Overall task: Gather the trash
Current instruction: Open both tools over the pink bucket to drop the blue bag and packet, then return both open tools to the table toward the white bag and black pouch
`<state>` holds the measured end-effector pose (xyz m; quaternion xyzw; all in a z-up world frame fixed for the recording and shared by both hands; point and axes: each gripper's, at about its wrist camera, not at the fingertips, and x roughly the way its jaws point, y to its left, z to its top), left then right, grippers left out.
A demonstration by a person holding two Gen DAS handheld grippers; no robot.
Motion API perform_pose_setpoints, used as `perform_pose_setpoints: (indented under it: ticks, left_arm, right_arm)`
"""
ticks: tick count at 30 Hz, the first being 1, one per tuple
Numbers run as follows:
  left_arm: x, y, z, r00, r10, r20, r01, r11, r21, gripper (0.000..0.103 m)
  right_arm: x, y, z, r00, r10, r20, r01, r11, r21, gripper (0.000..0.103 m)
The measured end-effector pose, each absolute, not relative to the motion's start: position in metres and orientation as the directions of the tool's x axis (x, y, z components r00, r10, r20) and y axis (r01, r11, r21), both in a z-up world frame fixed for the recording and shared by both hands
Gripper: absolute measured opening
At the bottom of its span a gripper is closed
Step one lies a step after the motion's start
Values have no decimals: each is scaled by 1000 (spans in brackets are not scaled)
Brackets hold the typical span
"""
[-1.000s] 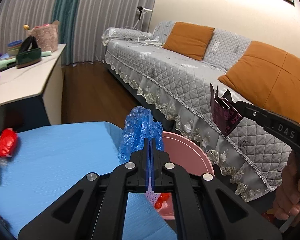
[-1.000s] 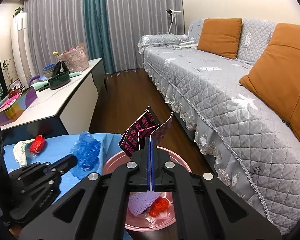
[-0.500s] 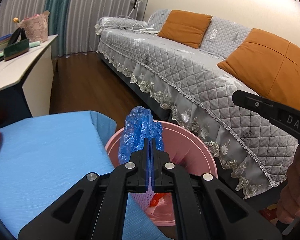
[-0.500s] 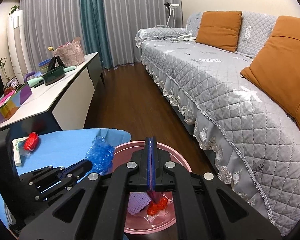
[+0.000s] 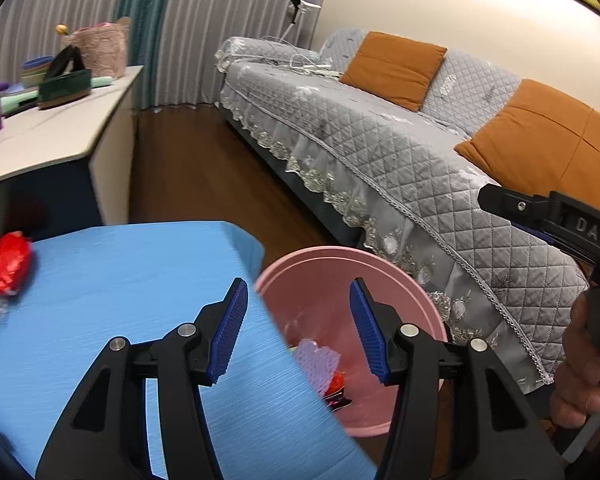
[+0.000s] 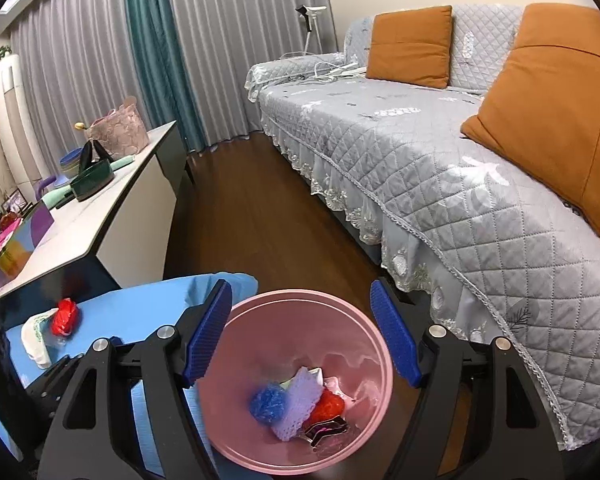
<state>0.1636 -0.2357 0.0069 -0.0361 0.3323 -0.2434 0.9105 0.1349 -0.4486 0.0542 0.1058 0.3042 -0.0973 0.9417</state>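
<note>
Red crumpled wrapper (image 5: pixel 8 263) lies on the blue tabletop, left of the round pink plastic bin (image 6: pixel 236 420), nearer the opening, empty left gripper (image 5: pixel 296 332); right gripper (image 6: pixel 304 332) likewise opening, empty.

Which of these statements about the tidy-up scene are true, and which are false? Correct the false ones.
1. The blue crumpled wrapper lies inside the pink bin. True.
2. The right gripper clamps a dark packet. False: its fingers are opening with nothing between them.
3. A red wrapper lies on the blue table. True.
4. The sofa cushions are green. False: orange.
5. The left gripper holds a blue wrapper. False: its opening fingers are empty.
</note>
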Motion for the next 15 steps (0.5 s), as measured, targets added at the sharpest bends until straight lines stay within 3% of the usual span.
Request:
perform_pose_setpoints:
  ticks: [6, 15]
  left_arm:
    - [150, -180, 21, 711, -409, -572, 360, 910, -204, 52]
    - [133, -66, 52, 808, -281, -518, 228, 960, -165, 52]
  right_arm:
    - [133, -413, 59, 830, -73, -554, 167, 979, 121, 72]
    - [133, -330, 73, 889, 25, -457, 31, 993, 114, 63]
